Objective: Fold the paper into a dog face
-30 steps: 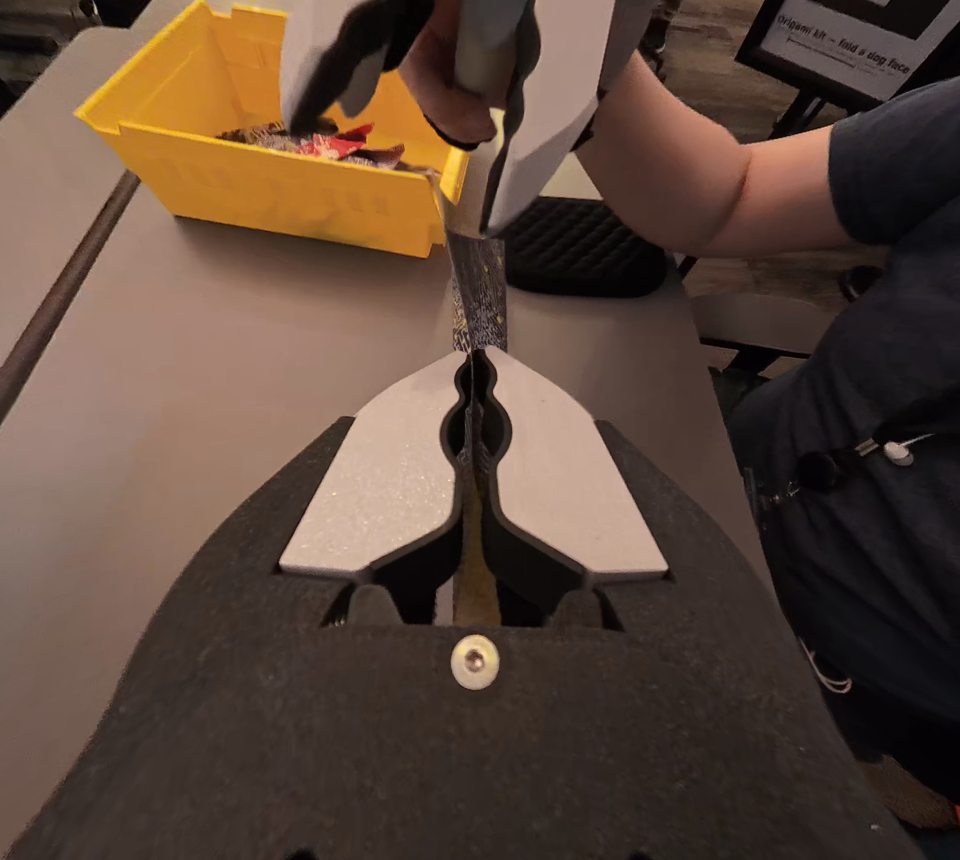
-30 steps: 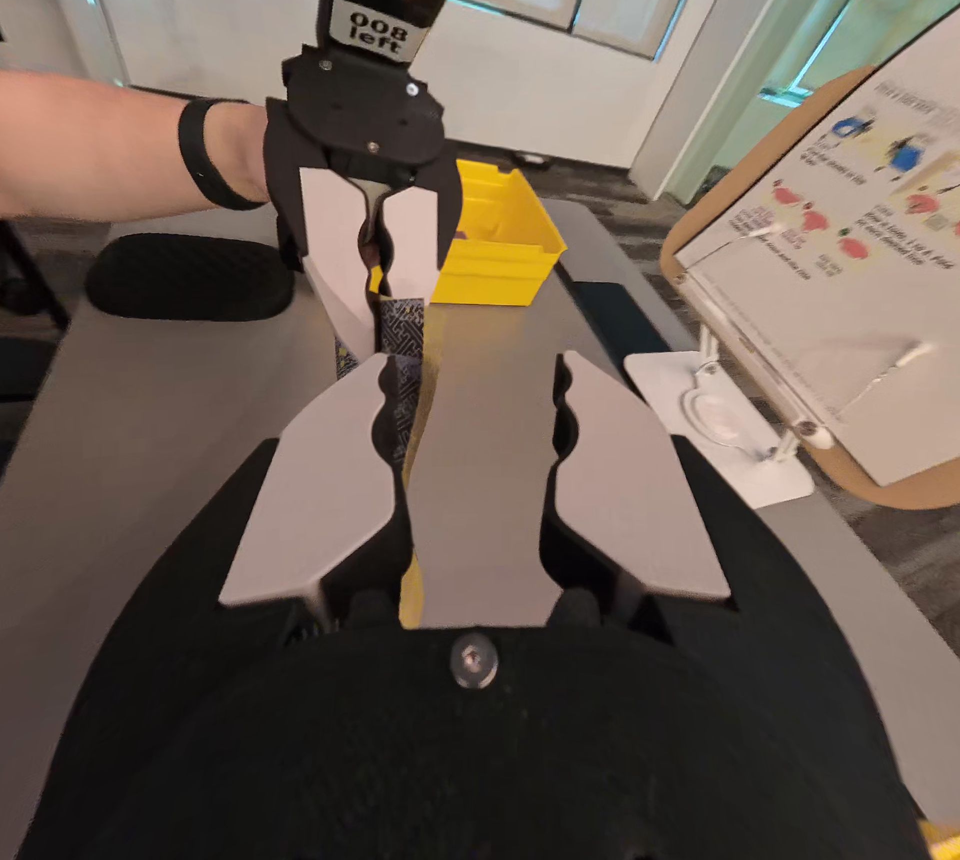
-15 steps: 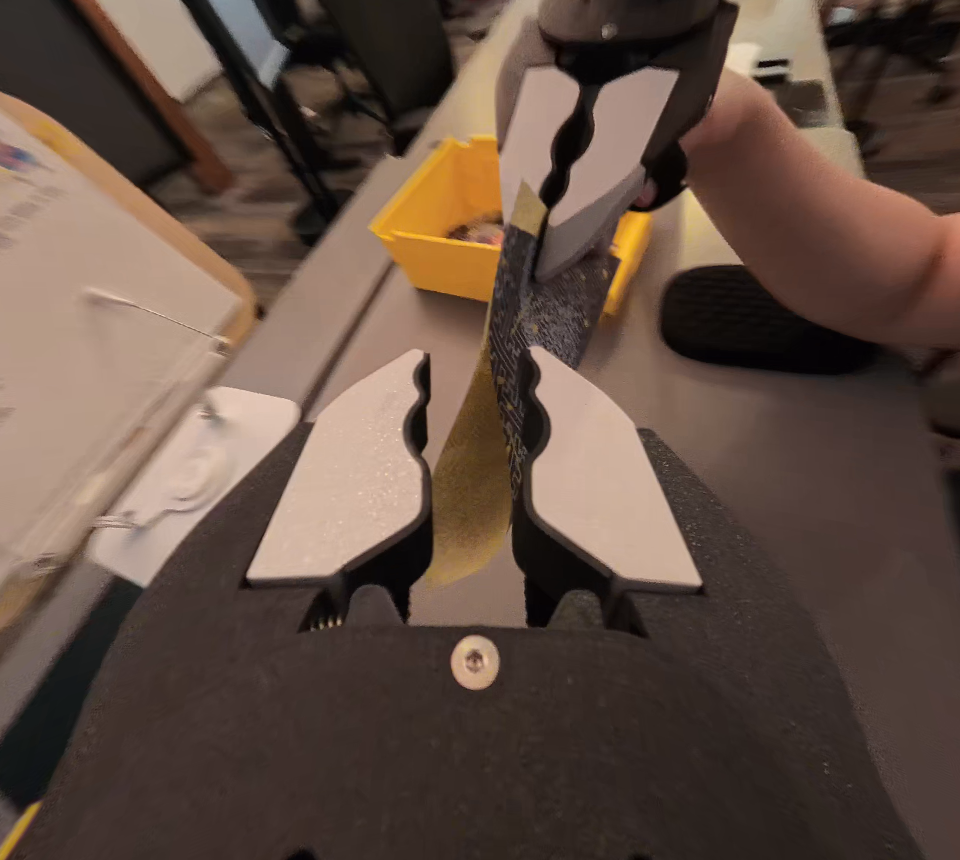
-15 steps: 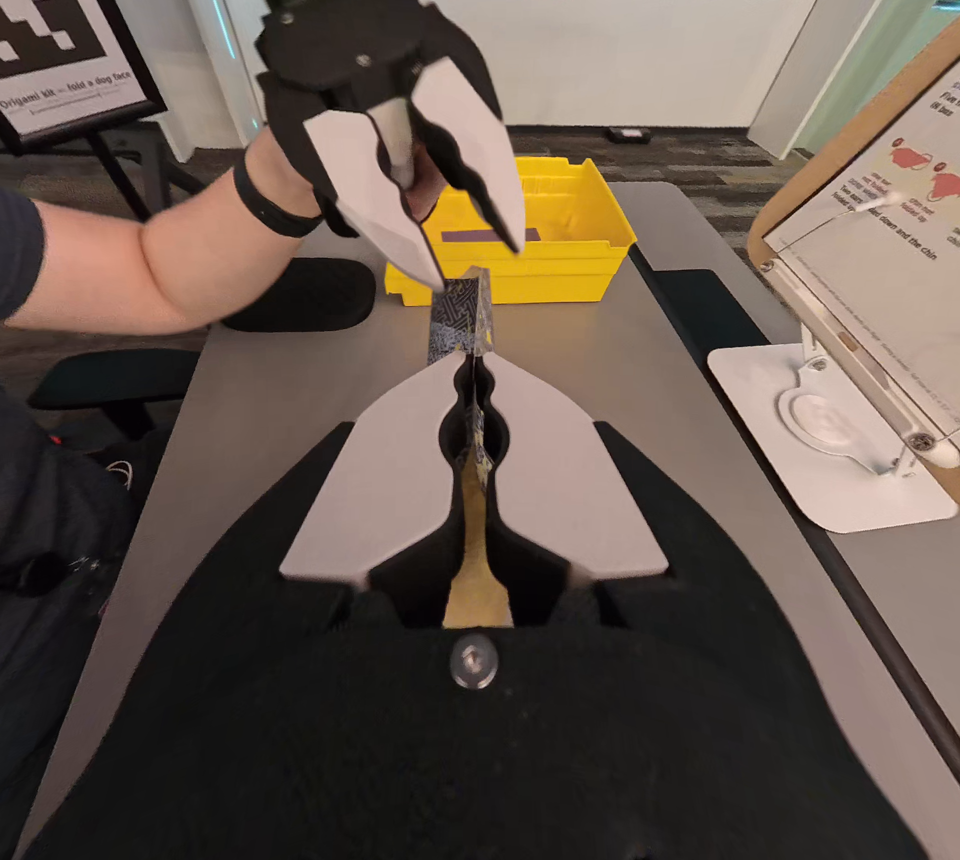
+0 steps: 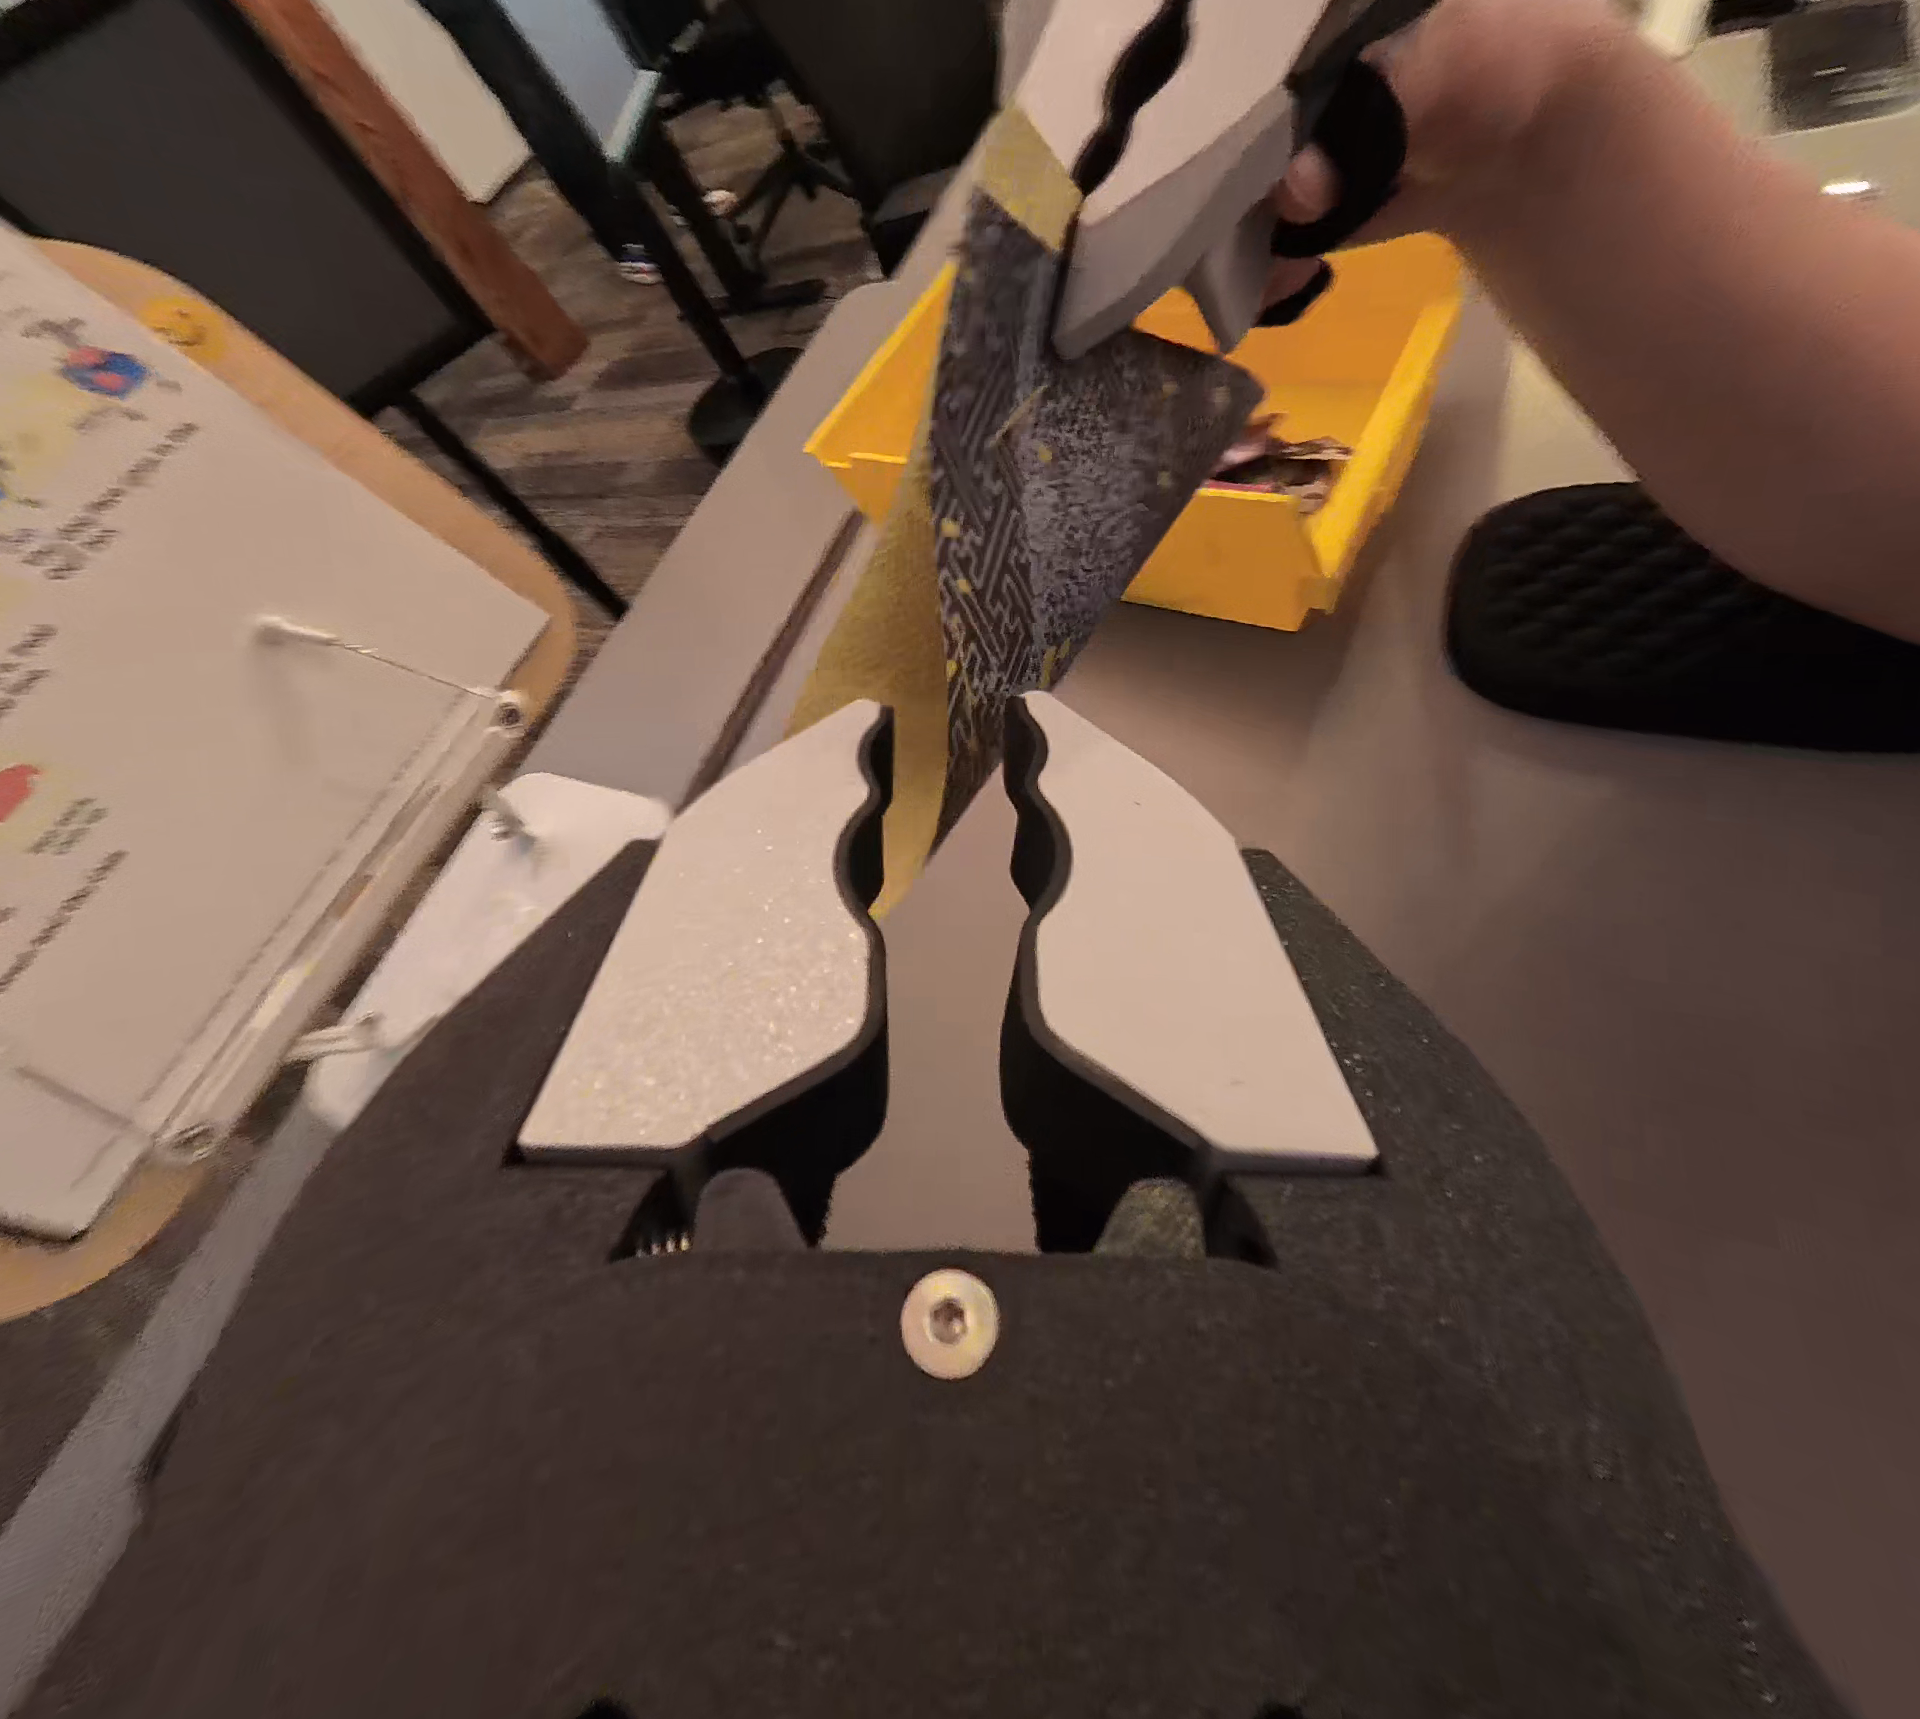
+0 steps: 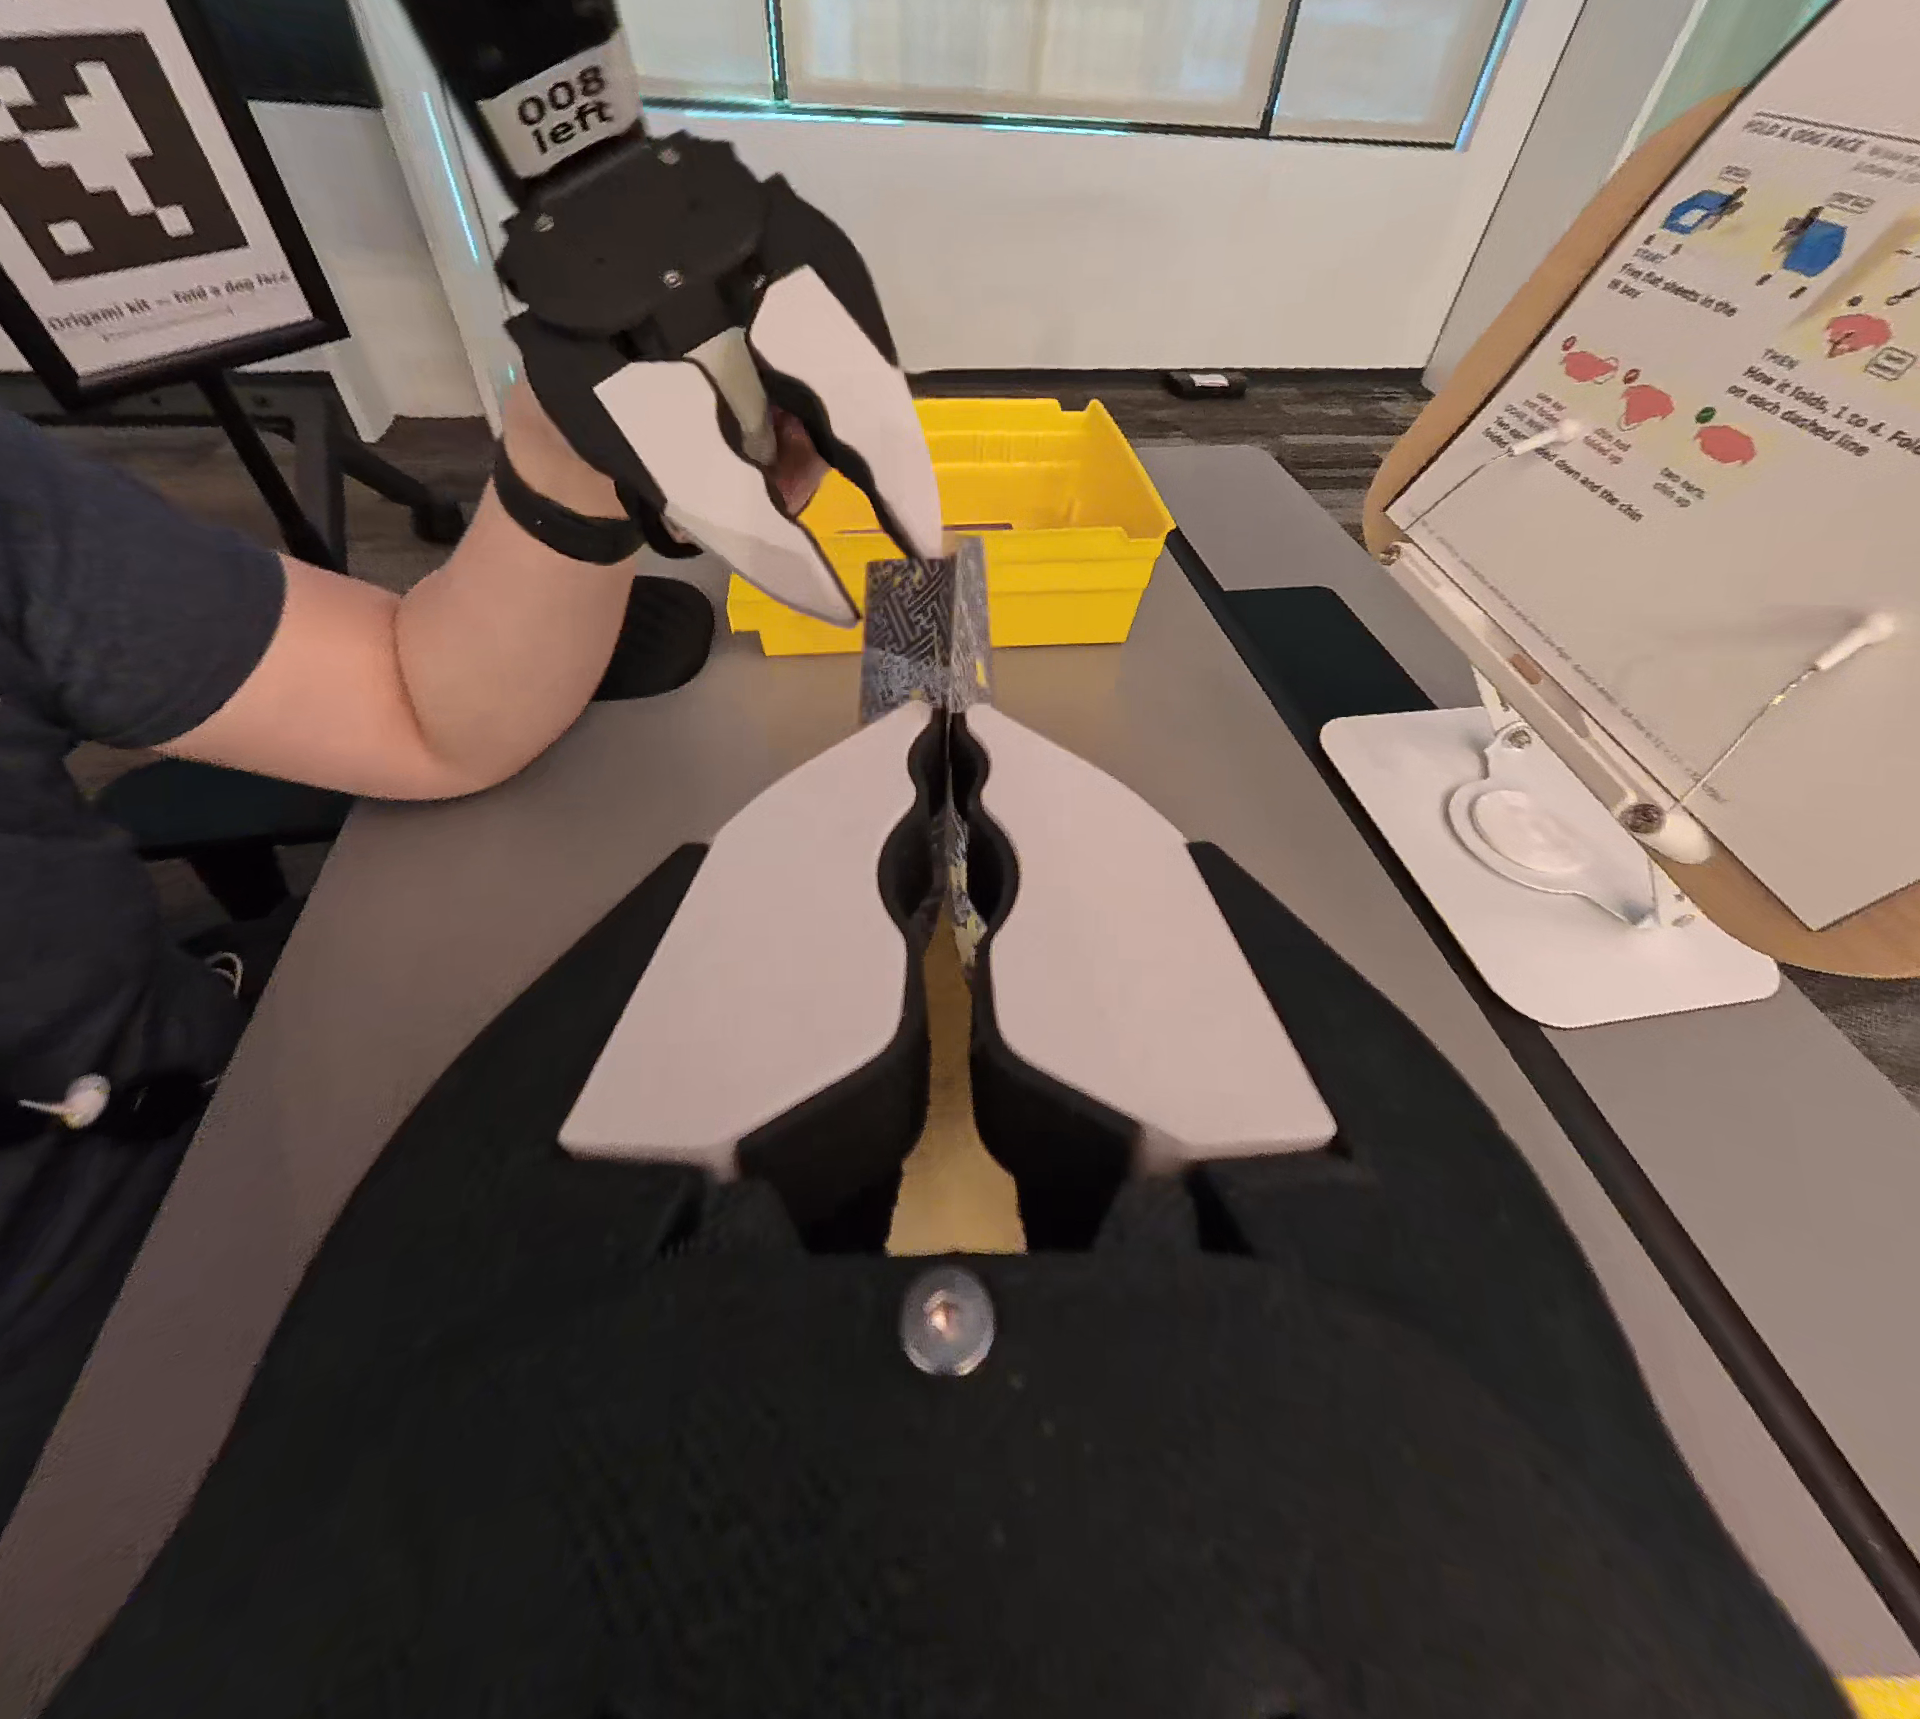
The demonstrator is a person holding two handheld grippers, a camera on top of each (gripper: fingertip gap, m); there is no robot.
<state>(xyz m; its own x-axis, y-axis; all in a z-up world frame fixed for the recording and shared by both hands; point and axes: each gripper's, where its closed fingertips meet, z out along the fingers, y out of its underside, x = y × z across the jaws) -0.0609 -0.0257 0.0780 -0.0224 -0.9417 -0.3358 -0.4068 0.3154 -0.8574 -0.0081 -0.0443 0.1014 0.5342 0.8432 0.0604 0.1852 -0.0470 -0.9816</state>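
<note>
The thin, floppy sheet of dark patterned, gold-backed paper [image 5: 1023,526] hangs above the grey table [image 5: 1455,890], pinched in the right gripper [image 6: 948,719], its free tip between the left gripper [image 5: 945,719]'s parted fingers; best pinched near the crease, lightly.

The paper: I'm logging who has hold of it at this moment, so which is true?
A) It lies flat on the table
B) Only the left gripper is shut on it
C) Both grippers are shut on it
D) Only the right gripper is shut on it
D: the right gripper is shut on the paper, while the left gripper is open, its fingers apart around the paper's lower tip.
</note>
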